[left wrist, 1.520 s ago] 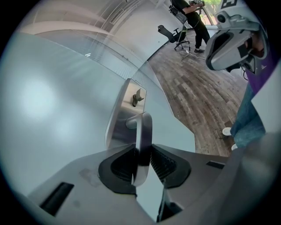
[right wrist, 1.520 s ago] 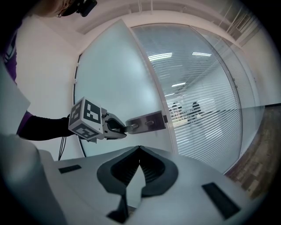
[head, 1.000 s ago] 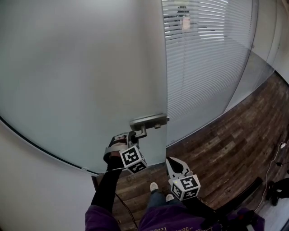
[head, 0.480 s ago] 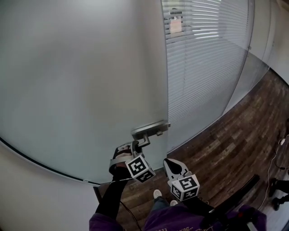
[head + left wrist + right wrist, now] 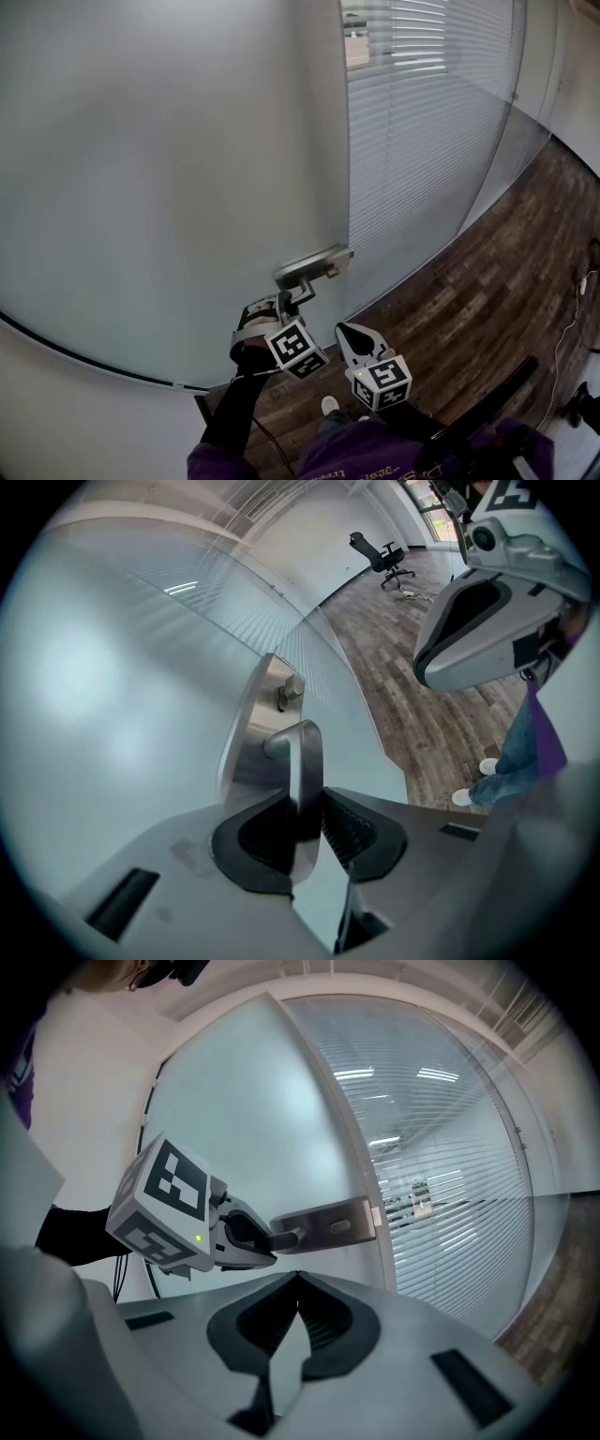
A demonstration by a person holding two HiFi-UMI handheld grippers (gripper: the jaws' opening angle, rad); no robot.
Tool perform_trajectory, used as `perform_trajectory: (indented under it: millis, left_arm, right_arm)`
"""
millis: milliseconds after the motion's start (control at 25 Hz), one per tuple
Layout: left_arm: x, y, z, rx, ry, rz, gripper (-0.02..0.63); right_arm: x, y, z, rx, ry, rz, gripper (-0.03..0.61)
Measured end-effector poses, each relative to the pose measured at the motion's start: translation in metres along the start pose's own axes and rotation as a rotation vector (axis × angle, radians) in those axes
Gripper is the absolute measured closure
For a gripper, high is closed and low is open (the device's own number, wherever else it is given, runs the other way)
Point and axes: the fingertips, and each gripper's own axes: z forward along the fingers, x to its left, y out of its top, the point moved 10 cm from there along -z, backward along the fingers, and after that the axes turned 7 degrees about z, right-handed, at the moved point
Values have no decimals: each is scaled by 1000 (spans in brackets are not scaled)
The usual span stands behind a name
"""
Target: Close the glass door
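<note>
Here, the frosted glass door (image 5: 169, 169) fills the head view from nine to twelve o'clock, its free edge running down the middle. At six o'clock the left gripper (image 5: 287, 302) is clamped on the door's metal lever handle (image 5: 302, 761), a pad on either side. At five o'clock the right gripper (image 5: 349, 331) hangs free, jaws together and empty. At one o'clock are slatted blinds (image 5: 422, 122) and at four the wooden floor (image 5: 487, 291). Whether the door meets its frame is hard to judge.
</note>
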Motion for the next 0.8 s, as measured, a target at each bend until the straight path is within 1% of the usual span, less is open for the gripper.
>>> perform_trajectory:
  millis: [200, 400, 600, 800]
  left_arm:
    - [1, 1, 0, -4, 6, 18, 531]
    - [4, 0, 2, -3, 9, 19, 534]
    - [8, -1, 4, 6, 0, 7, 534]
    - [6, -3, 5, -1, 23, 12, 534]
  right_arm:
    - [2, 3, 7, -5, -14, -4, 581]
    - [3, 3, 18, -21, -19, -10, 581]
    - [7, 1, 25, -11, -46, -4, 581]
    - [8, -7, 30, -4, -60, -3, 581]
